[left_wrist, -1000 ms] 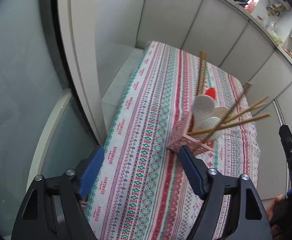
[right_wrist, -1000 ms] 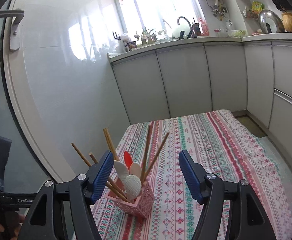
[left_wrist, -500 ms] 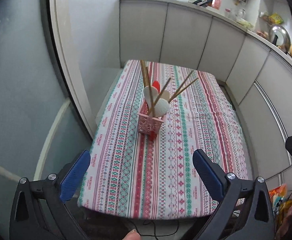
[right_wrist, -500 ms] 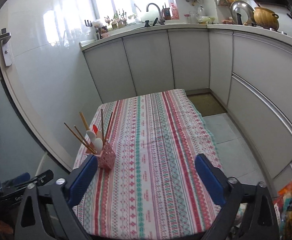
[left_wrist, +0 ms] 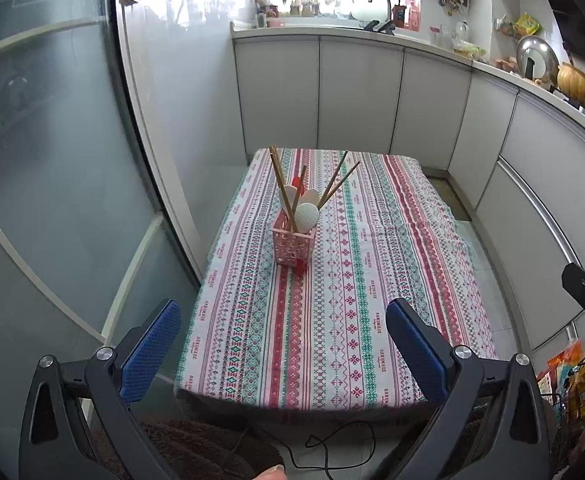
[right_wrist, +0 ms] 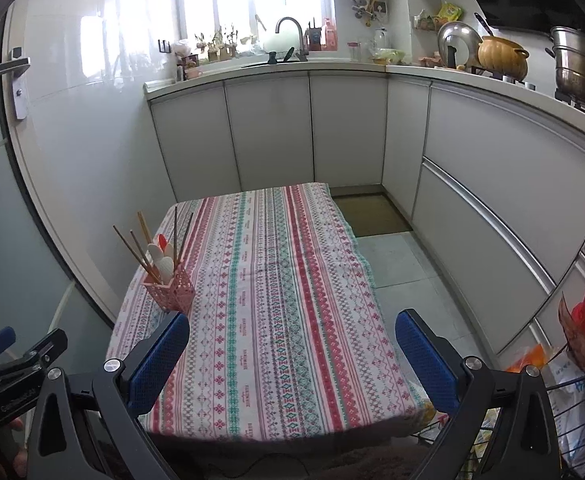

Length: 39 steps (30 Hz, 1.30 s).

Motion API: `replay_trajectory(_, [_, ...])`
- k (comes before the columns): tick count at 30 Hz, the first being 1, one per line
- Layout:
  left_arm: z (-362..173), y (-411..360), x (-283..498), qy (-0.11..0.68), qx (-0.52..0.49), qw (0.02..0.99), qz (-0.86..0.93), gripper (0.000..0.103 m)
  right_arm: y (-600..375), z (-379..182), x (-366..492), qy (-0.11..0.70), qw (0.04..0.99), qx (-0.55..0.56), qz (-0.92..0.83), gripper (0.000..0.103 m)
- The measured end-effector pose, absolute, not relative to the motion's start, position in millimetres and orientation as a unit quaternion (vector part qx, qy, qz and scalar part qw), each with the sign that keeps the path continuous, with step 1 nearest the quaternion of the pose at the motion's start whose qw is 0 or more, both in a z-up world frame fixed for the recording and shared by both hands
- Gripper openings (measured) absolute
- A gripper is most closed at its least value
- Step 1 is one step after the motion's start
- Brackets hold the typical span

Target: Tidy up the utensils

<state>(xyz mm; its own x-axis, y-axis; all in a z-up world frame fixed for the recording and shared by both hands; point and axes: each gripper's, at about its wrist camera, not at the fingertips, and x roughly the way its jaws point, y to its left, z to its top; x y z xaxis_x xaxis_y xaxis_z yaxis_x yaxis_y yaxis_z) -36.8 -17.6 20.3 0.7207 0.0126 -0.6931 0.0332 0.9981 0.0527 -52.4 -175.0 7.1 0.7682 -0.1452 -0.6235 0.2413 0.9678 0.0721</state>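
A pink perforated utensil holder (left_wrist: 294,245) stands upright on the striped tablecloth (left_wrist: 352,292), left of the table's middle. It holds several wooden chopsticks (left_wrist: 282,184), white spoons (left_wrist: 307,216) and one red utensil. It also shows in the right wrist view (right_wrist: 171,293). My left gripper (left_wrist: 282,346) is open and empty, held back beyond the table's near edge. My right gripper (right_wrist: 292,354) is open and empty, also pulled back over the near edge. The other gripper shows at each view's side.
White kitchen cabinets (right_wrist: 268,136) run along the far and right sides, with a sink and pots on the counter. A glass door (left_wrist: 52,180) stands left of the table. Bags and a wire basket (right_wrist: 572,420) sit at lower right. A cable (left_wrist: 332,444) lies on the floor.
Both grippers have pulled back and up from the utensil holder, which now stands farther off. Both stay open and empty.
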Motion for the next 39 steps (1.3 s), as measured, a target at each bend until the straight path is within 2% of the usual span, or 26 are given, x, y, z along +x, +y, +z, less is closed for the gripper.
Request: replay_trajectory(39, [20.0,-18.7,-45.2,0.373,0.035,0.927,-0.014,0.103,-146.2,9.3,-62.1,0.32,0.943,0.051,-0.079,0.103])
